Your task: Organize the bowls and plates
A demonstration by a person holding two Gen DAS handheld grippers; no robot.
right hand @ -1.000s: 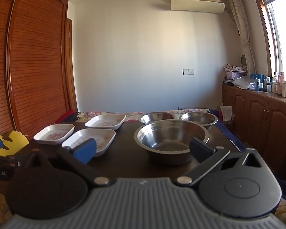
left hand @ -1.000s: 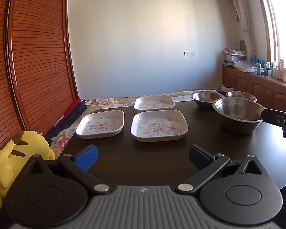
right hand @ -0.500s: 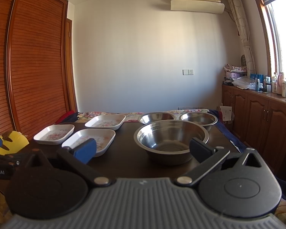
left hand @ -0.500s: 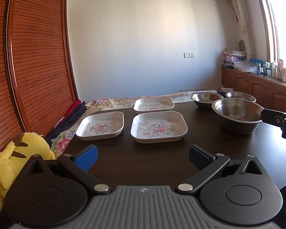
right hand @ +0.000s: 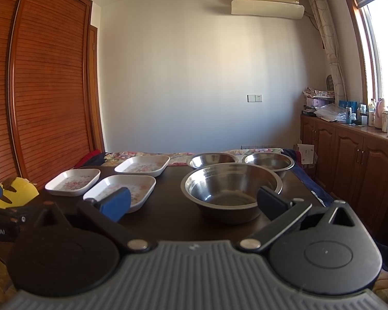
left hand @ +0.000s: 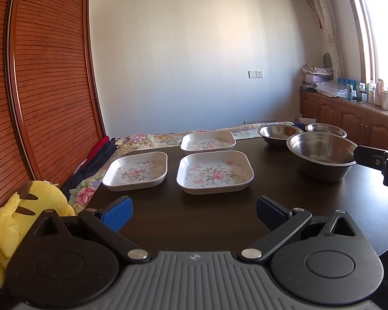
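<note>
Plates: 3 white square plates with flower print on the dark table, left half. Near plate straight ahead of the left gripper, apart from it. Left plate just beside it, a gap between. Far plate behind the near one, close to the table's back edge.
Bowls: 3 steel bowls, right half of table. Large bowl directly ahead of the right gripper; whether the fingers touch it, cannot tell. 2 smaller bowls behind it, side by side: back-left bowl, back-right bowl.
Left gripper: fingers spread wide, nothing between them; blue pad over bare table.
Right gripper: fingers spread wide, holding nothing; its black body shows at the left view's right edge, beside the large bowl.
Surroundings: yellow plush toy off the table's left edge; slatted wooden wardrobe behind it.
</note>
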